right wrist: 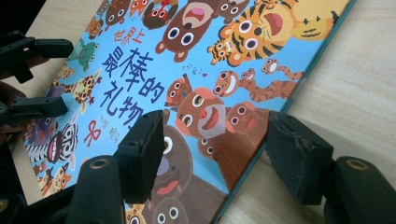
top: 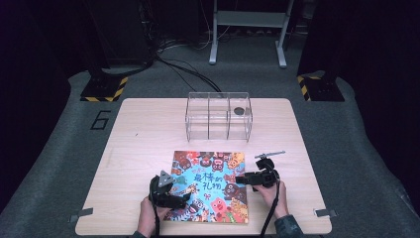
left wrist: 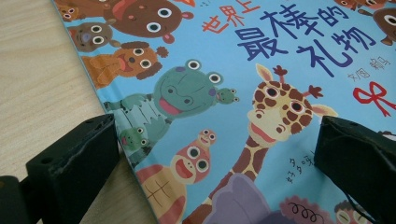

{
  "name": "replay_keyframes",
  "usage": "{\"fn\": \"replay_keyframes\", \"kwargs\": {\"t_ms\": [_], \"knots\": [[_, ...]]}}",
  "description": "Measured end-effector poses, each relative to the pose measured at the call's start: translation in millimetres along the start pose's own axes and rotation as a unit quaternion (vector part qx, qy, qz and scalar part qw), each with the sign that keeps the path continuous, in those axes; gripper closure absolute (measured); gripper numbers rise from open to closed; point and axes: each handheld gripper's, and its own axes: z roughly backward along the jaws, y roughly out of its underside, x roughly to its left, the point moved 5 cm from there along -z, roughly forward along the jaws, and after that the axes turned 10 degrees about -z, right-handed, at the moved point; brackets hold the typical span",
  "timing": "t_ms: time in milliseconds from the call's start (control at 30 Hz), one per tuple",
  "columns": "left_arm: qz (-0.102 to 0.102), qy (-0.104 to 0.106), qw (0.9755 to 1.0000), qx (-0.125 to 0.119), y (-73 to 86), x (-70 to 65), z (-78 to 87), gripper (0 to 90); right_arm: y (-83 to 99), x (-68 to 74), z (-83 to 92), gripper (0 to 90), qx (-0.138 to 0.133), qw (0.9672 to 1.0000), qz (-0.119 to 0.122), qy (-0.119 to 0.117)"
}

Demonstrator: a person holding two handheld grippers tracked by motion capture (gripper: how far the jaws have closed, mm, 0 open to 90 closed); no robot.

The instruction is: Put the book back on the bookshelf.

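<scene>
1. Picture book (top: 210, 186) lies flat and closed near the front edge of the surface (top: 138, 129), cover up, roughly midway between the front corners. Clear three-part box (top: 219, 116) stands well apart toward the back edge, a small dark round thing in its right compartment.
2. Left hand-held gripper (top: 184, 189) sits at the book's left edge, jaws wide apart, one over bare wood and one over the cover (left wrist: 261, 107); nothing gripped. Likely the steadying side: best to press down on the cover near this edge so the book does not slide.
3. Right hand-held gripper (top: 241, 179) sits at the book's right edge, jaws part open and straddling that edge (right wrist: 261, 140), one above the cover, one beside the surface; pads do not look to be pressing.
4. Judgement: the step is catching the cover edge to open or lift the book. Slip the outer jaw low under the cover alone, then close gently; lift slowly, hinging toward the left.
5. Risk: pinching several pages, or shoving the book sideways.
</scene>
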Motion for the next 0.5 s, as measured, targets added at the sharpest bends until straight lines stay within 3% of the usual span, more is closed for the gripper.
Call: {"fn": "replay_keyframes", "kwargs": {"t_ms": [200, 333, 500], "knots": [[0.005, -0.003, 1.0000, -0.001, -0.1, -1.1, -0.5, 0.0, -0.2, 1.0, -0.2, 37.2, 0.007, 1.0000, 0.002, 0.006], [0.007, -0.004, 1.0000, -0.002, 0.0, -1.1, -0.4, 0.0, 1.1, 5.3, -2.6, 38.9, 0.038, 0.9975, 0.027, 0.052], [0.002, -0.005, 1.0000, -0.001, -0.1, -0.7, -0.4, 0.0, 2.1, 7.8, -3.2, 37.0, 0.054, 0.9957, 0.031, 0.068]]}}
